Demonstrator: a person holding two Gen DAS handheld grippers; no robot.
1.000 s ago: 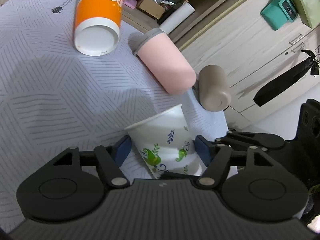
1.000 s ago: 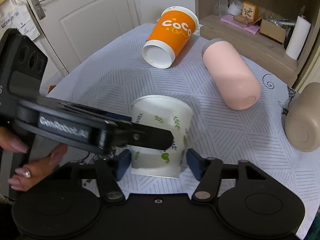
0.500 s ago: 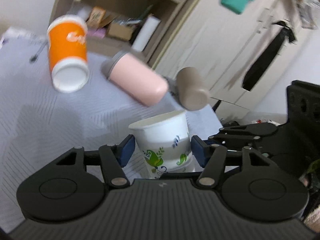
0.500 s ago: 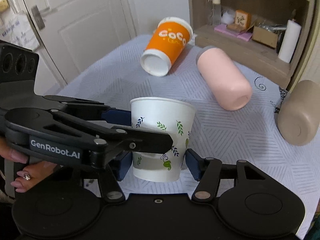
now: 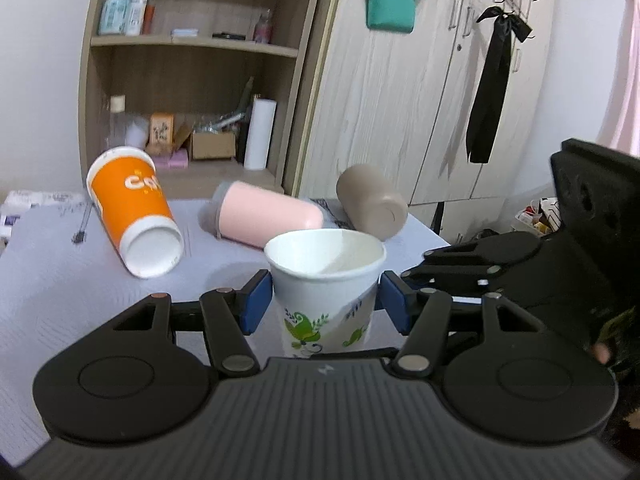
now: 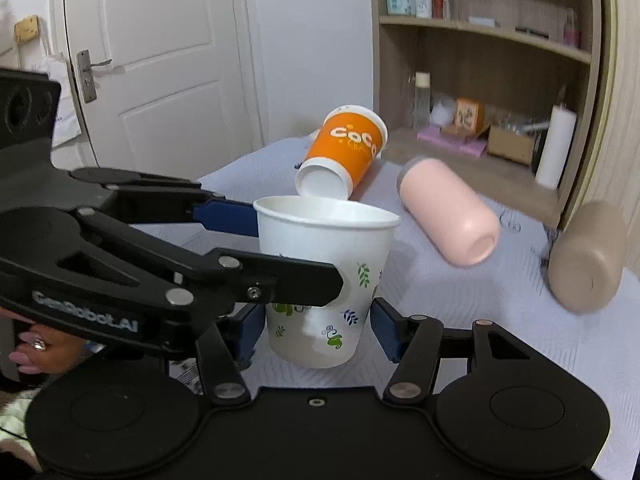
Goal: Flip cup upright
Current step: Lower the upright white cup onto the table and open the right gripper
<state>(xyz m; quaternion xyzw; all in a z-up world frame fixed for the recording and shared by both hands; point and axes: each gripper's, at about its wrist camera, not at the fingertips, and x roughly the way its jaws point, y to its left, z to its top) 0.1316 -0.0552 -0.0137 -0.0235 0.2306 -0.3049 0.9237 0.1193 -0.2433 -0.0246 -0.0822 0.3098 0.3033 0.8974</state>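
- Left wrist view: wooden shelving and pale cupboard doors now fill the background behind the grey-patterned worktop [image 5: 52, 288]; a second ago this camera looked steeply down at the cloth, so the left tongs [image 5: 322, 300] have swung up to roughly level.
- The leaf-printed paper cup [image 5: 326, 280] sits between their blue pads, mouth up and interior showing, where earlier it leaned on its side. Both pads meet the cup wall just under the rim, so the left tongs are clamped on it.
- Behind it the orange cup [image 5: 134, 216], pink tumbler [image 5: 268, 216] and beige tumbler [image 5: 374, 206] lie on their sides as before.
- Right wrist view: a white door and the same shelving back the scene. The paper cup [image 6: 328, 280] stands nearly upright, tipped slightly, its base at or just above the cloth; I cannot tell which.
- The left tongs [image 6: 298, 248] cross from the left and grip it near the rim.
- The right tongs [image 6: 318, 330] straddle the lower cup with gaps on both sides: apart, holding nothing.
- My judgement: the flip is essentially done; what remains is settling the base flat and letting go.
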